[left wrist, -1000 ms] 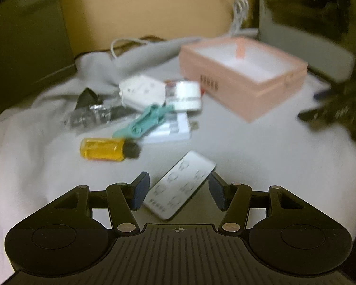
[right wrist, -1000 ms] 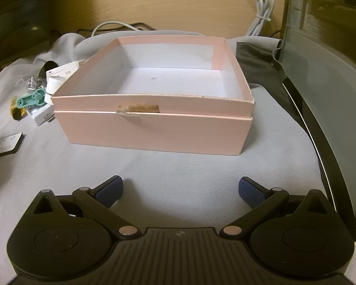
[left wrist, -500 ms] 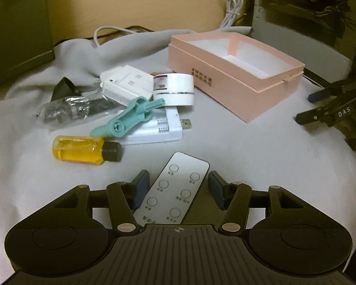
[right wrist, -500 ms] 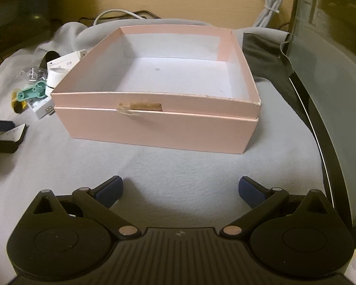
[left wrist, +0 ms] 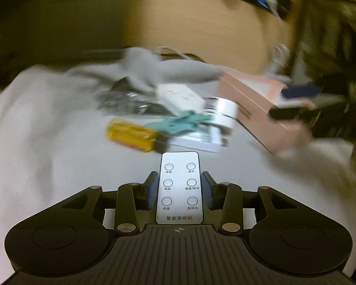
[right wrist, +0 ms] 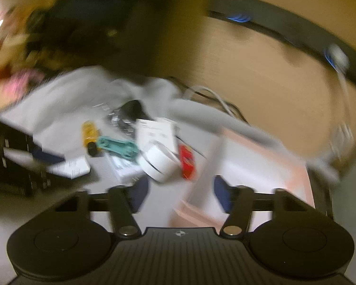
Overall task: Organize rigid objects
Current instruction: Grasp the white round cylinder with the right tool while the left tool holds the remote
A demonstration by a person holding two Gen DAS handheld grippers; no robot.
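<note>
My left gripper (left wrist: 179,191) is shut on a white remote control (left wrist: 180,185) and holds it above the cloth. Beyond it lie a yellow bottle (left wrist: 130,135), a teal clip (left wrist: 181,122), a white round case (left wrist: 222,111) and the pink open box (left wrist: 261,109). My right gripper (right wrist: 180,193) is open and empty, raised over the near left corner of the pink box (right wrist: 244,163). The right wrist view also shows the yellow bottle (right wrist: 90,134), teal clip (right wrist: 117,146), white round case (right wrist: 160,163), a red item (right wrist: 187,161) and the left gripper with the remote (right wrist: 68,167). Both views are blurred.
A grey-white cloth (left wrist: 47,123) covers the table. A white flat box (left wrist: 178,96), a white charger (left wrist: 199,139) and a clear bag of dark parts (left wrist: 128,102) lie in the pile. White cables (right wrist: 216,97) trail at the back by a tan wall.
My left gripper has closed on the remote and lifted it. My right gripper has risen and swung left, from facing the box's front to over its corner, and narrowed somewhat.
</note>
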